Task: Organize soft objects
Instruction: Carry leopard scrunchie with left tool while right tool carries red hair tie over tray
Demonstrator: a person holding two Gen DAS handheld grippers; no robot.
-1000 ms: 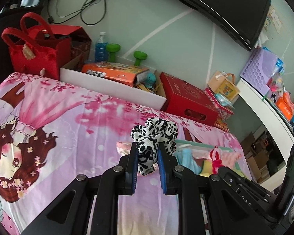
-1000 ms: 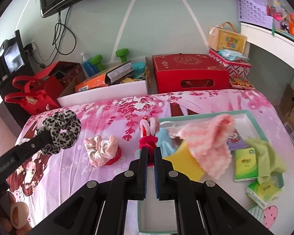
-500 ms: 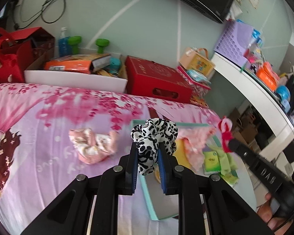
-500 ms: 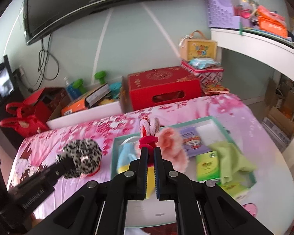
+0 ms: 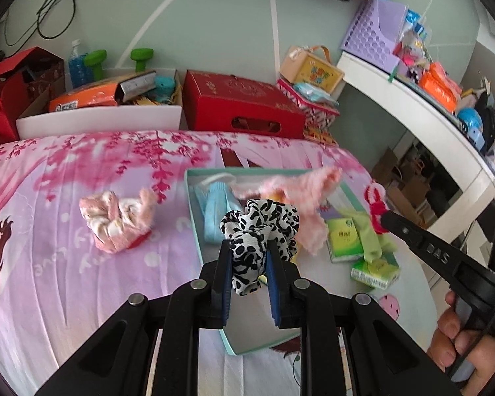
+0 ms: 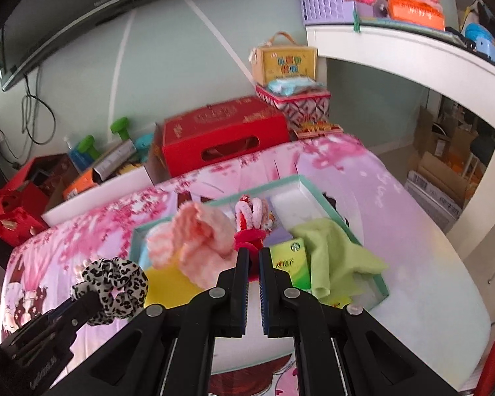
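Observation:
My left gripper [image 5: 247, 247] is shut on a black-and-white leopard scrunchie [image 5: 260, 224] and holds it above the near left part of a shallow teal-rimmed box [image 5: 194, 217]. The scrunchie also shows in the right wrist view [image 6: 115, 280]. My right gripper [image 6: 251, 254] is shut on a red-and-white fluffy scrunchie [image 6: 250, 221] above the middle of the box [image 6: 326, 194]; it also shows in the left wrist view [image 5: 374, 204]. A pink scrunchie [image 5: 115, 217] lies on the bedspread left of the box.
In the box lie a pink fluffy cloth [image 6: 194, 237], a green cloth [image 6: 333, 250], a blue item [image 5: 214, 211] and green tissue packs [image 5: 343, 237]. Behind the pink bedspread [image 5: 66, 171] stand a red box [image 5: 241, 105] and a white bin [image 5: 99, 118]. A white shelf [image 6: 412, 56] runs along the right.
Both grippers have moved right and now hover over the box with their scrunchies. The pink scrunchie stays on the bedspread.

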